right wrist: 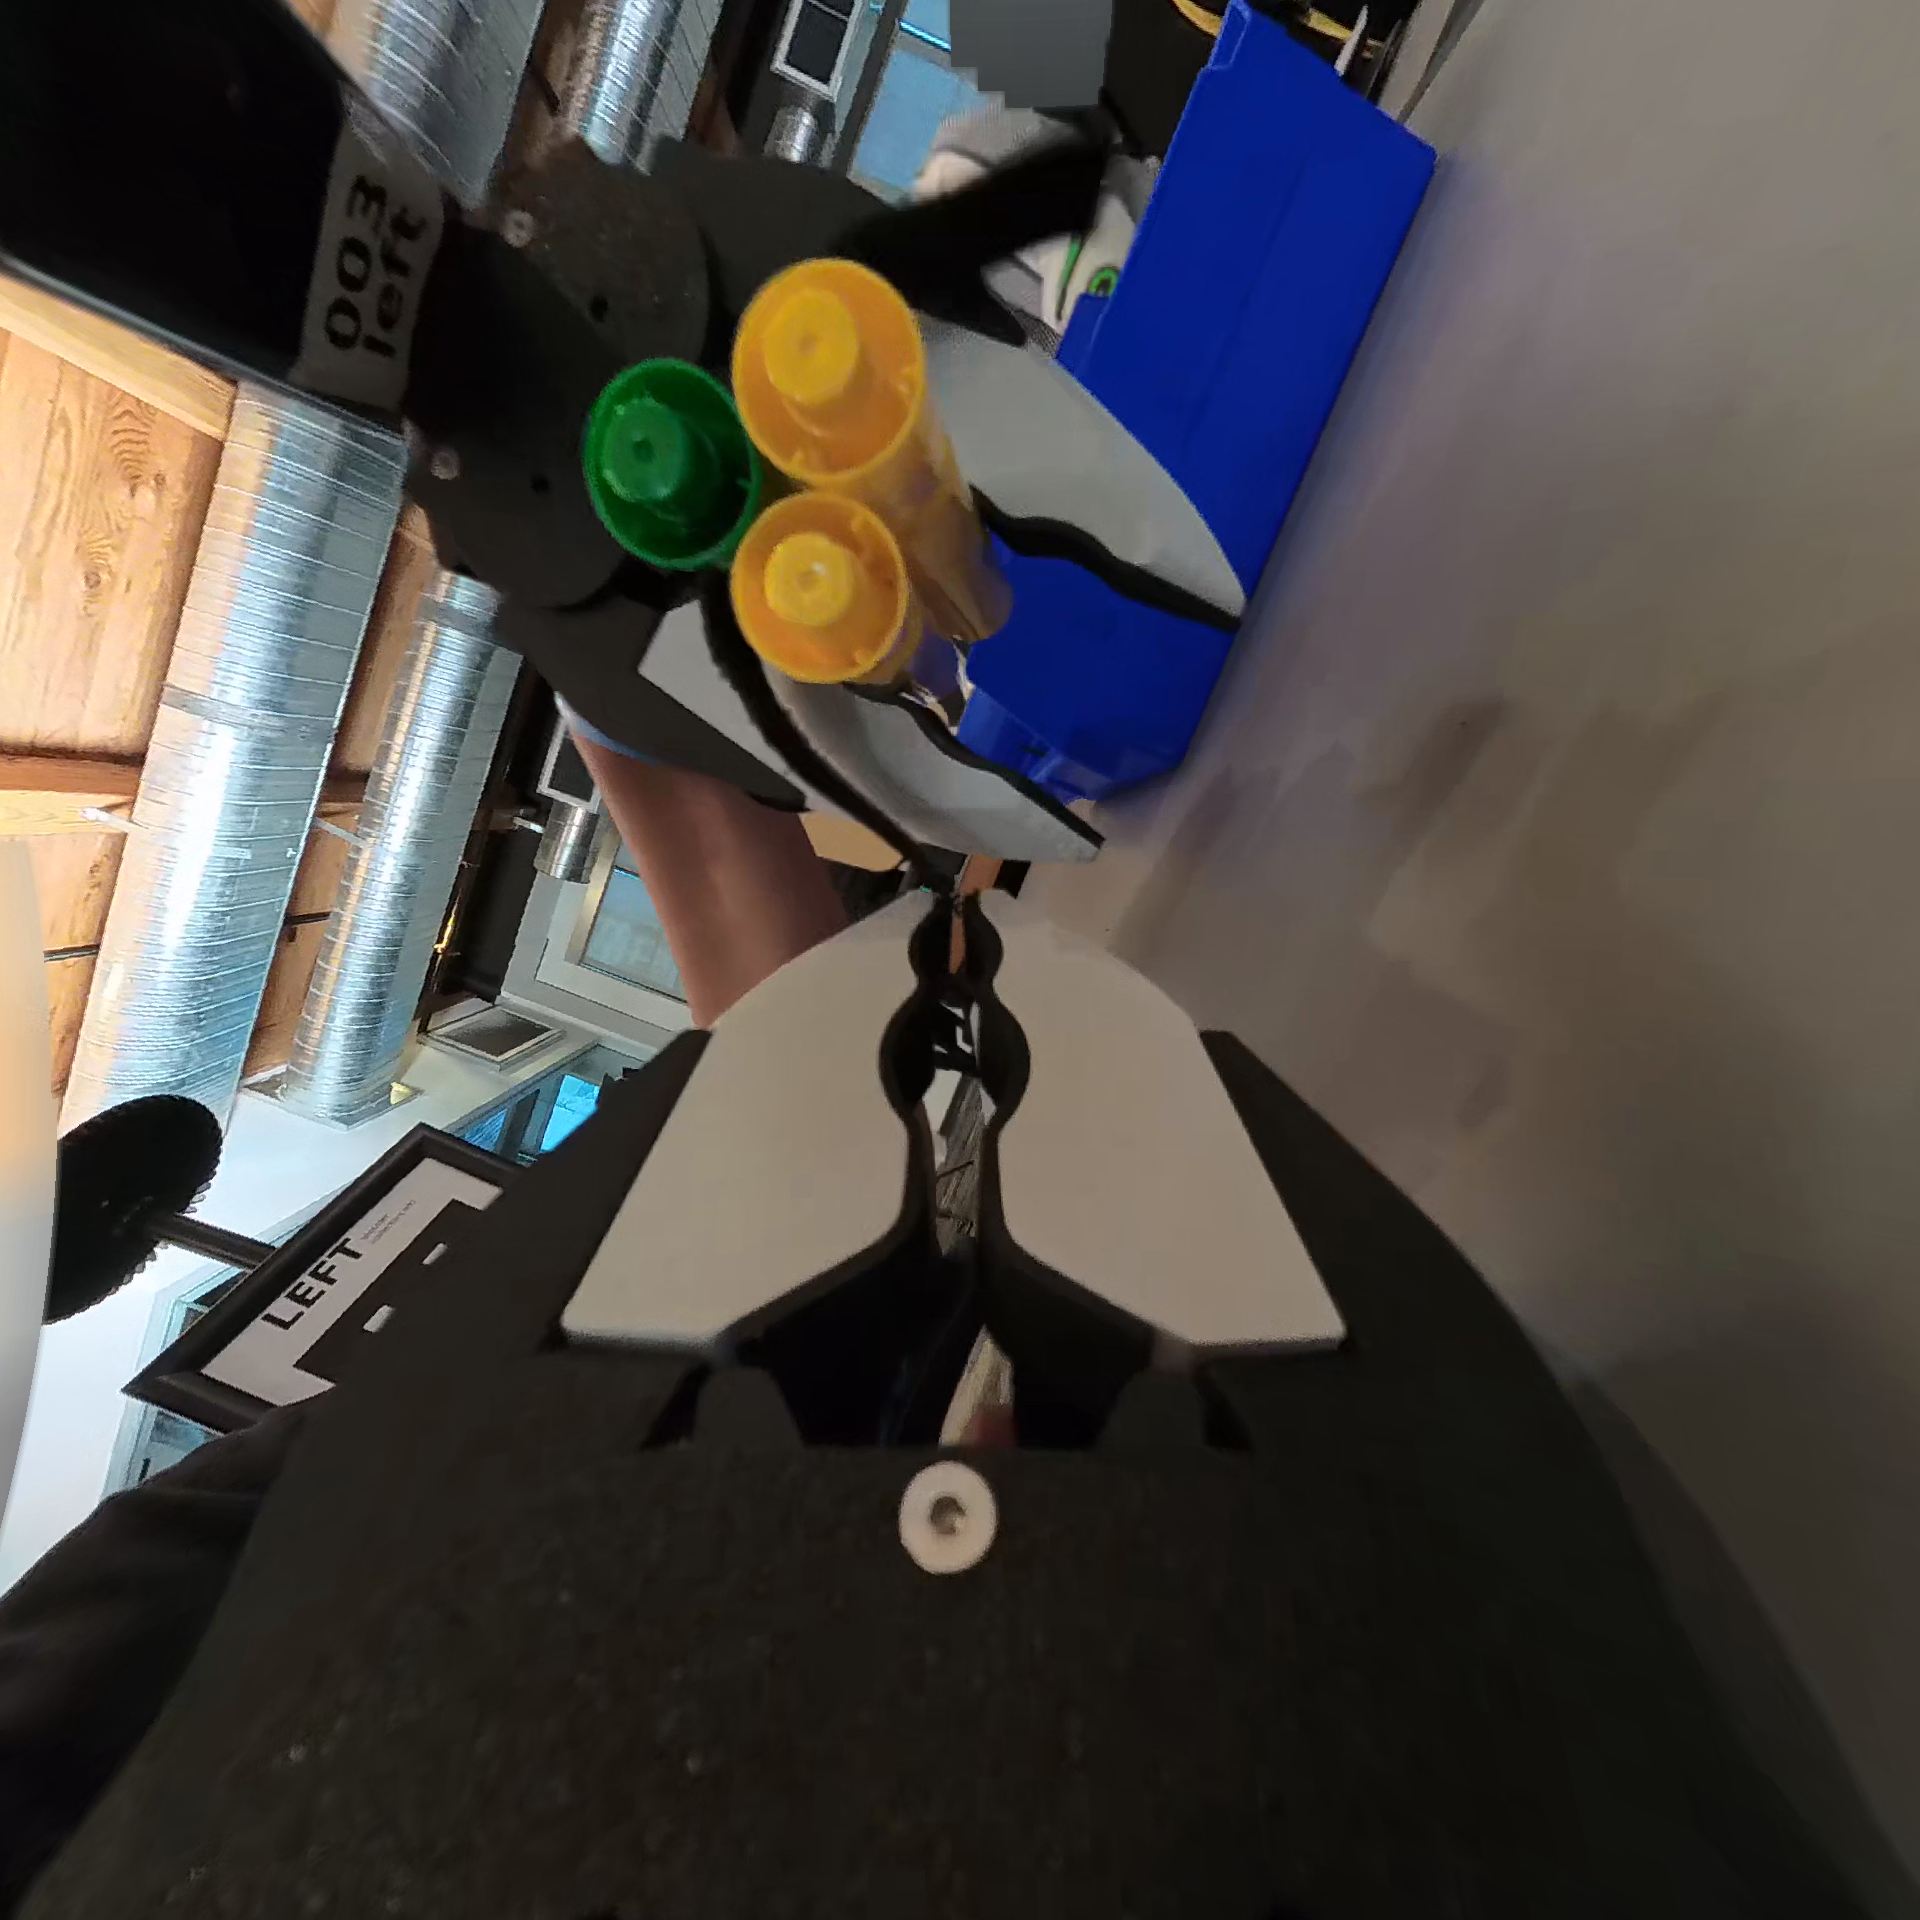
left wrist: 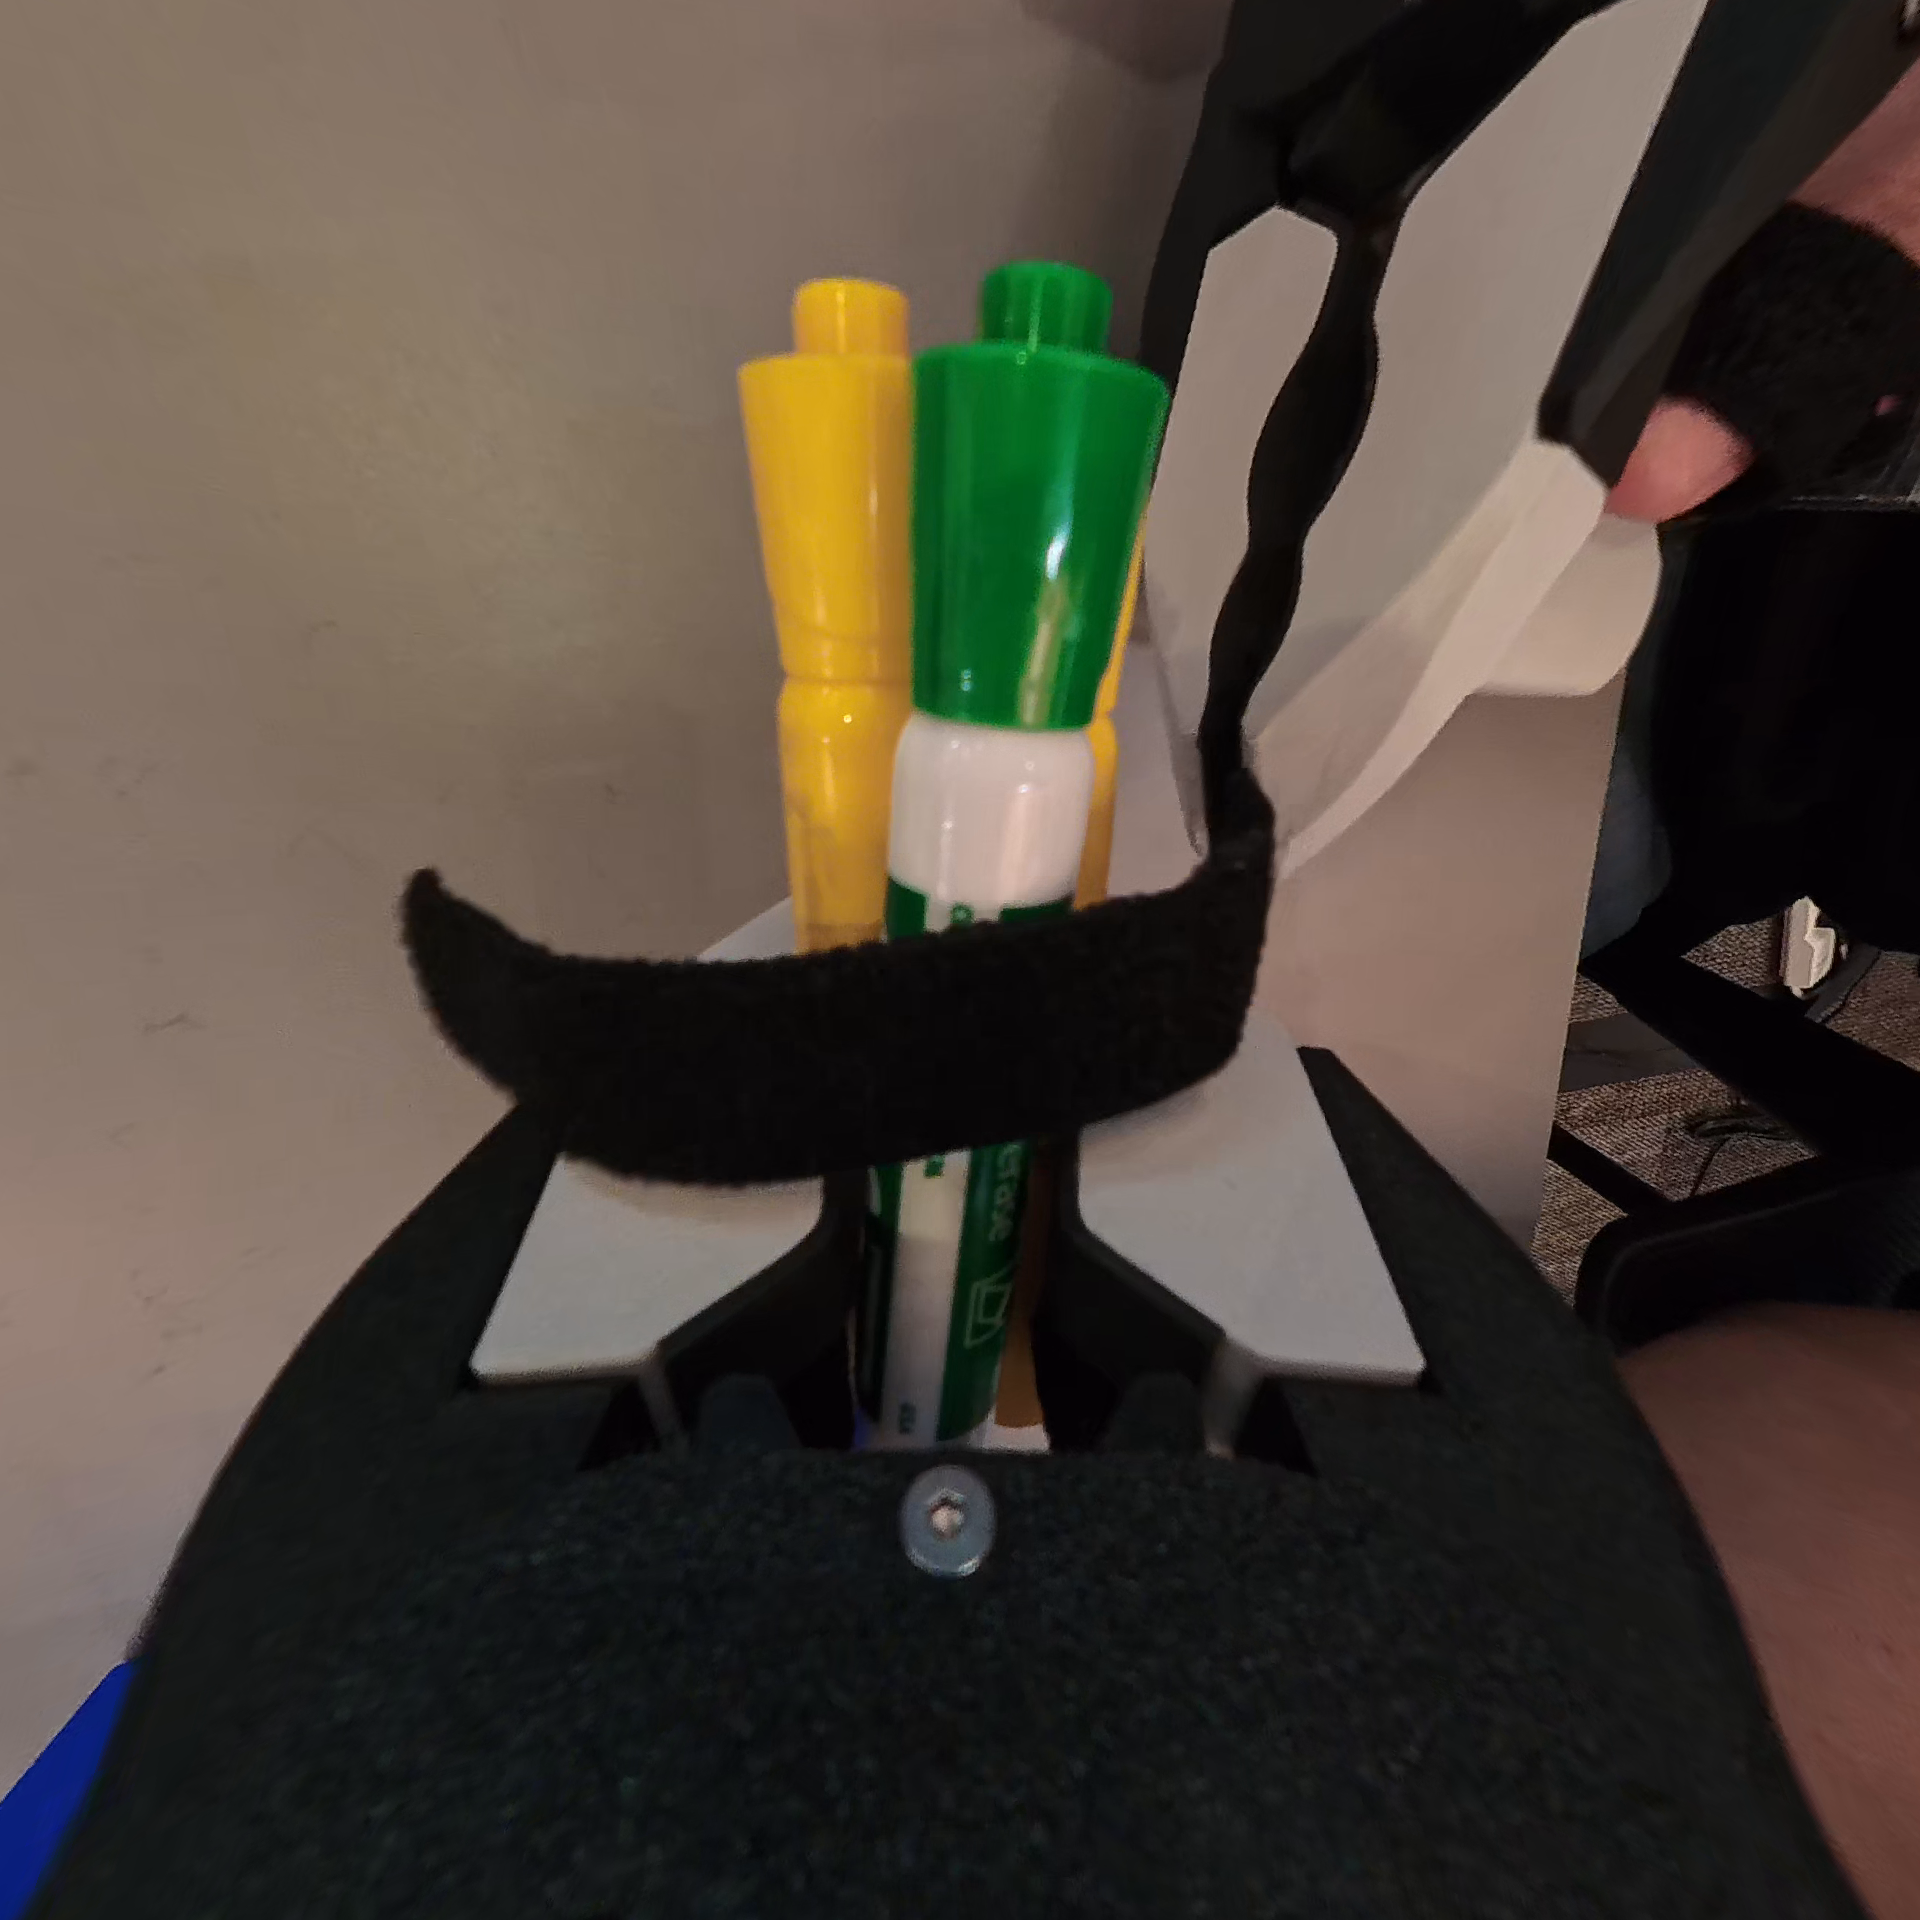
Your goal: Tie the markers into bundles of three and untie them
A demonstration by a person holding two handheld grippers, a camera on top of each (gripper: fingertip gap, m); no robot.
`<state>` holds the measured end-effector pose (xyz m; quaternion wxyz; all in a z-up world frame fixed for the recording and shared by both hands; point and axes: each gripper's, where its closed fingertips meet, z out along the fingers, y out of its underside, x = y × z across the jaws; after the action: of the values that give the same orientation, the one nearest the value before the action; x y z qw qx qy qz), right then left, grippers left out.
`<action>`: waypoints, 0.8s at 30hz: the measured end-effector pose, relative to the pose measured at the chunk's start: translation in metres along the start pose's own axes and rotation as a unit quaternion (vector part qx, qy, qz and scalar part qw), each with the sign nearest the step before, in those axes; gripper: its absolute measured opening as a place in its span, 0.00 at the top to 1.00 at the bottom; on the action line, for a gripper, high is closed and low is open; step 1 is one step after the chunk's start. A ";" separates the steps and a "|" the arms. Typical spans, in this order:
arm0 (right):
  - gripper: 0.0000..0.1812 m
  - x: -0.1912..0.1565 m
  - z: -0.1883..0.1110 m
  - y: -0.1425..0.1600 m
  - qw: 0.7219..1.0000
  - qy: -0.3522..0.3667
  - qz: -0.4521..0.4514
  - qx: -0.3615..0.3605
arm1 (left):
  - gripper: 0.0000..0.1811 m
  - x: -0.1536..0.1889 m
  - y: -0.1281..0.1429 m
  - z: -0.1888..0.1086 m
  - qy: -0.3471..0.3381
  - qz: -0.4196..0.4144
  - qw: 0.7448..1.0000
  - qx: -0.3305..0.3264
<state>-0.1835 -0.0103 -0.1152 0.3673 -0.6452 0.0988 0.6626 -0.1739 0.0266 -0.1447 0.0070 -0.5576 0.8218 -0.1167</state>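
markers (left wrist: 977, 727): light, stiff, slick; clamped low in the left hand-held gripper (left wrist: 951, 1195), off the desk | strap (left wrist: 831, 1029): soft, looped loosely; end apparently pinched in the right hand-held gripper (right wrist: 954, 935) | grip barrels

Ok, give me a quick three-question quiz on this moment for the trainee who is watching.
1. How many markers does the left gripper hold, and in which colours?
2. True or false: the strap is closed in a full loop around the markers.
3. What is the right gripper shut on? A) a yellow marker B) the strap C) nothing

Key:
1. Three: one green, two yellow.
2. False: one end sticks out free.
3. B.
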 end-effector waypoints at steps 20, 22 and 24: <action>0.99 0.013 0.002 -0.011 1.000 0.024 0.016 0.002 | 0.77 0.004 0.001 0.000 0.006 0.001 1.000 -0.004; 0.99 0.015 0.004 -0.008 0.999 0.027 0.020 -0.013 | 0.78 0.004 0.001 -0.001 0.006 0.001 1.000 0.000; 0.99 0.015 0.004 -0.010 0.999 0.028 0.020 -0.007 | 0.78 0.004 0.001 -0.002 0.008 0.002 1.000 0.002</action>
<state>-0.1791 0.0046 -0.1252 0.3470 -0.6639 0.1172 0.6520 -0.1763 0.0233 -0.1426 0.0017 -0.5552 0.8227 -0.1222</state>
